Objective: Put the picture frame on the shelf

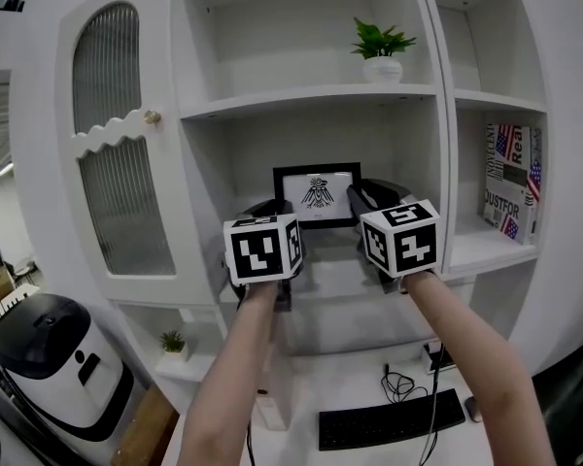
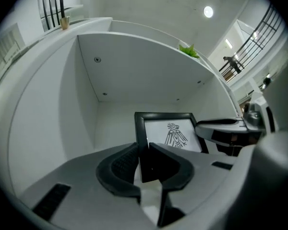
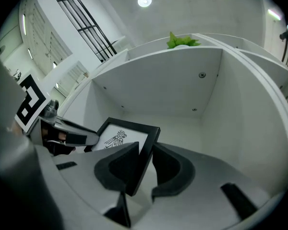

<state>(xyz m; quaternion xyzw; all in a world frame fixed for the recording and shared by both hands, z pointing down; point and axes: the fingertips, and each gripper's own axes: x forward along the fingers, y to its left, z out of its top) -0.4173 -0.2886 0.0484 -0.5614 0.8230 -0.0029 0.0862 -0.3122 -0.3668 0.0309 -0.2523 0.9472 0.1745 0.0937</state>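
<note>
1. My left gripper [image 2: 143, 158] has its two black ribbed pads [image 2: 121, 163] closed on the left edge of the black rectangular picture frame with a white bird print [image 2: 169, 128]. The edge fills the narrow gap between them.
2. My right gripper [image 3: 144, 159] does the same on the other side, its dark pads [image 3: 119, 166] pinching the frame's right edge, which runs slantwise between them in the right gripper view.
3. So the frame hangs between my two grippers, upright, with the print facing me. In the head view it sits just beyond the two marker cubes.
4. The frame is inside the middle compartment of the white rounded shelving unit [image 1: 243, 153], close to the back wall. I cannot tell whether its lower edge touches the board beneath.
5. On the board above stands a green leafy plant in a white pot [image 1: 382, 51].
6. In the compartment to my right stands a book with a stars-and-stripes cover [image 1: 510, 183], well apart from the frame.
7. To my left is a cabinet door with ribbed glass panes [image 1: 117, 163].
8. Below my forearms lies a black keyboard [image 1: 391, 418] on a white desk [image 1: 355, 372].
</note>
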